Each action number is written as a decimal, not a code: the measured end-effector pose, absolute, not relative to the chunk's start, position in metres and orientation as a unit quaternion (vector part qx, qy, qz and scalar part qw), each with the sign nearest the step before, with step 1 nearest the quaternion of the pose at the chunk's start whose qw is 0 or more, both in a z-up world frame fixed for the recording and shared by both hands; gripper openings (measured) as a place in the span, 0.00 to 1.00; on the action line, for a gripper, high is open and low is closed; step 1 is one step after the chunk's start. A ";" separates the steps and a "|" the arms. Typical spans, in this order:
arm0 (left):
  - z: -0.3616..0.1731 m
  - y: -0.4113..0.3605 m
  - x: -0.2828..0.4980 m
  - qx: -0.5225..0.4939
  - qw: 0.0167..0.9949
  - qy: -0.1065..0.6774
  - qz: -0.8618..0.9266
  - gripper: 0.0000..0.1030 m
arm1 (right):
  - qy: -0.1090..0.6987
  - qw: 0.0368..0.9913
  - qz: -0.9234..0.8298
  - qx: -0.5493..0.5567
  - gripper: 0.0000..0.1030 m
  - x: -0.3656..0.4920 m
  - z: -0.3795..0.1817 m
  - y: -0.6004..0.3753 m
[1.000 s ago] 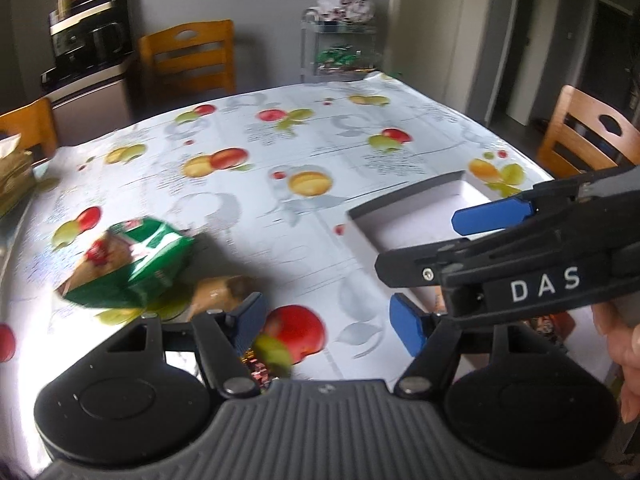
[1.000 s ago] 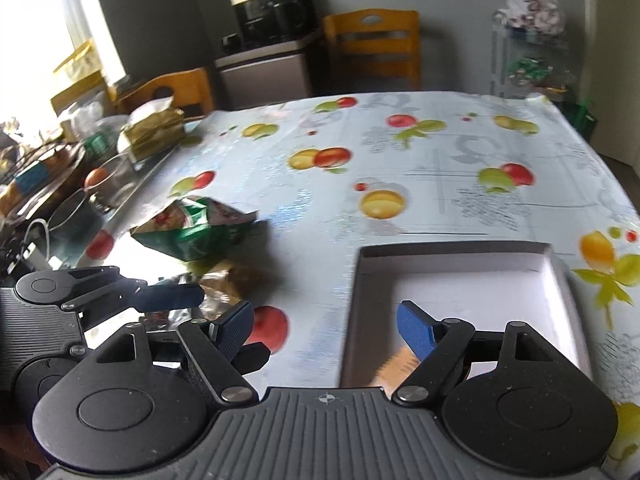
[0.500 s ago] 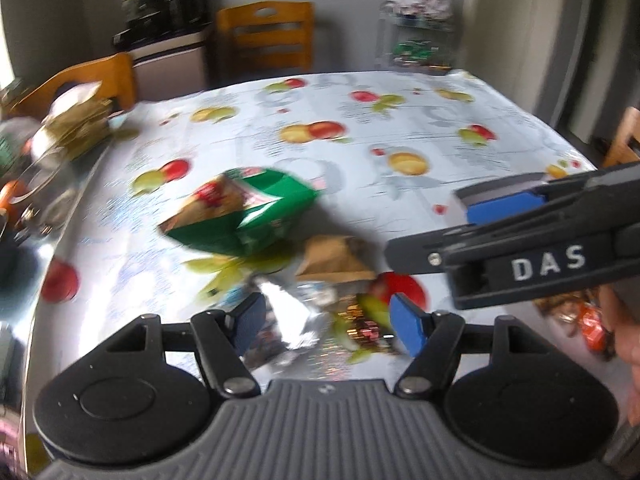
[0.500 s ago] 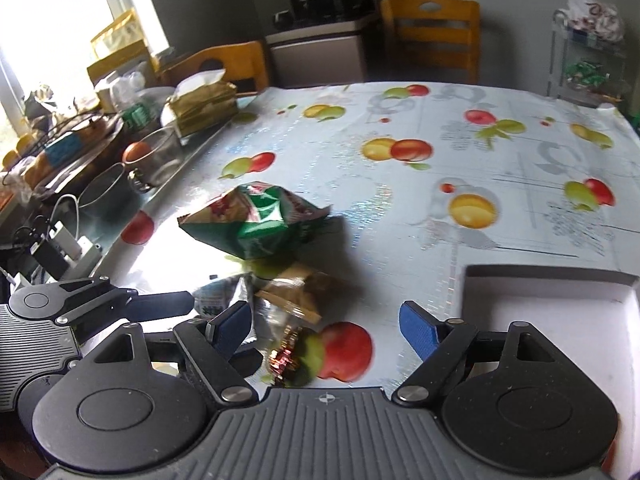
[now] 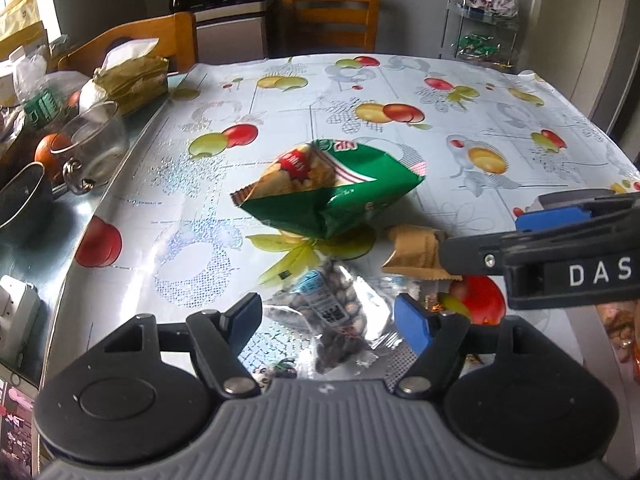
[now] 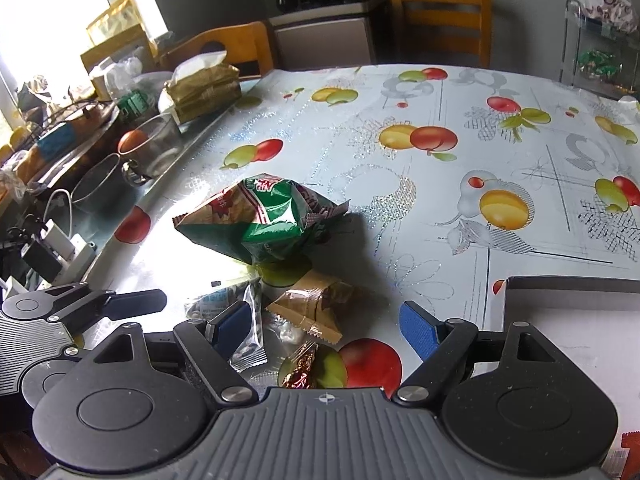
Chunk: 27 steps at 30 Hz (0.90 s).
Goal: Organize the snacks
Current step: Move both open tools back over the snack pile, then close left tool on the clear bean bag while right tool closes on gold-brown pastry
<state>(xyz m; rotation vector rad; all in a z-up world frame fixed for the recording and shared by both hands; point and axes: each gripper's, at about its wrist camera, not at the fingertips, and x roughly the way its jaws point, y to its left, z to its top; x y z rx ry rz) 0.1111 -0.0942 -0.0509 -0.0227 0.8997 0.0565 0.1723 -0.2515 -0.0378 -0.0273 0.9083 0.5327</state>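
Snacks lie clustered on the desk (image 5: 400, 80). Left gripper (image 5: 328, 316), fingers spread, straddles the clear nut packet (image 5: 332, 316); lower squarely and pinch its middle. Right gripper (image 6: 328, 328) hovers spread above the brown wrapper (image 6: 316, 304).

four snack packets (image 6: 276, 220), one box (image 6: 572, 284), two chairs (image 6: 440, 20)

Surface (image 6: 460, 92), fruit-print cloth: green snack bag (image 6: 260, 220) centre; tan packet (image 6: 316, 304), clear nut pouch (image 5: 332, 312) near; grey tray (image 6: 572, 288) right.

fruit-print tablecloth (image 5: 280, 128) | glass mug (image 5: 98, 140) | wooden chair (image 5: 330, 16) | wire shelf (image 5: 480, 40)
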 end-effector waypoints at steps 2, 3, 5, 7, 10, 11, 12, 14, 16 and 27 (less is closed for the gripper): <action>-0.053 -0.092 0.113 -0.013 0.898 0.438 0.030 0.71 | 0.436 0.864 0.252 -0.014 0.79 0.175 -0.040 -0.250; -0.054 -0.090 0.114 -0.015 0.897 0.440 0.031 0.71 | 0.437 0.864 0.251 -0.014 0.79 0.177 -0.041 -0.249; -0.057 -0.087 0.115 -0.021 0.895 0.445 0.034 0.71 | 0.439 0.863 0.249 -0.015 0.79 0.180 -0.043 -0.247; -0.060 -0.082 0.117 -0.034 0.892 0.450 0.036 0.71 | 0.442 0.862 0.248 -0.017 0.79 0.183 -0.046 -0.245; -0.066 -0.070 0.117 -0.088 0.884 0.458 0.028 0.71 | 0.446 0.860 0.249 -0.018 0.79 0.186 -0.048 -0.241; -0.068 -0.067 0.118 -0.103 0.881 0.460 0.026 0.71 | 0.448 0.858 0.249 -0.018 0.79 0.187 -0.049 -0.239; -0.070 -0.065 0.118 -0.117 0.879 0.462 0.024 0.71 | 0.449 0.858 0.250 -0.019 0.79 0.188 -0.050 -0.238; -0.074 -0.061 0.120 -0.129 0.875 0.466 0.027 0.71 | 0.453 0.856 0.249 -0.019 0.79 0.191 -0.053 -0.235; -0.076 -0.058 0.122 -0.139 0.874 0.465 0.027 0.71 | 0.457 0.854 0.248 -0.018 0.79 0.193 -0.055 -0.233; -0.087 -0.052 0.135 -0.160 0.879 0.448 -0.004 0.71 | 0.482 0.842 0.240 -0.004 0.75 0.205 -0.067 -0.223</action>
